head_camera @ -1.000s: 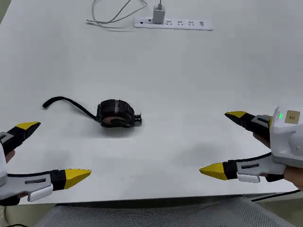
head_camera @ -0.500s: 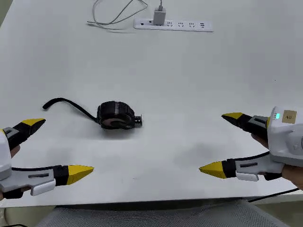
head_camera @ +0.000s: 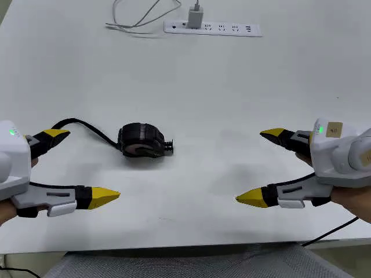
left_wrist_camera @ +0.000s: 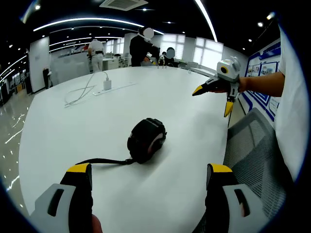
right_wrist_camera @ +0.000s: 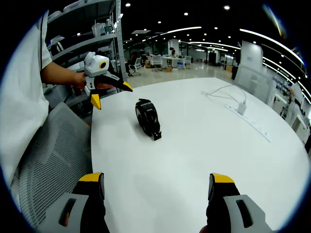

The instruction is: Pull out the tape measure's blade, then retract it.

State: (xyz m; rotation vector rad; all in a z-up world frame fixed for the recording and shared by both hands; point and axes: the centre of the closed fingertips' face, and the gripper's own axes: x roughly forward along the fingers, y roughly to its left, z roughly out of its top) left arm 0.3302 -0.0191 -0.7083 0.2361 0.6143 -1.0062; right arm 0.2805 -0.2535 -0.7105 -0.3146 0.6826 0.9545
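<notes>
Between the empty, wide-open left gripper (head_camera: 91,164) and right gripper (head_camera: 248,167), the tape measure (head_camera: 141,141) may slide if bumped.

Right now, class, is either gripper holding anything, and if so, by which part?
Nothing is held. The left gripper and right gripper are both open and apart from the tape measure, which lies on the table between them.

1. No word, brand or number could be read anywhere.
2. The small tan paper sticker (head_camera: 332,129) on the right gripper (head_camera: 250,167) bore marks too small to read.
3. Lettering on the blue wall boards (left_wrist_camera: 262,63) was blurred.
</notes>
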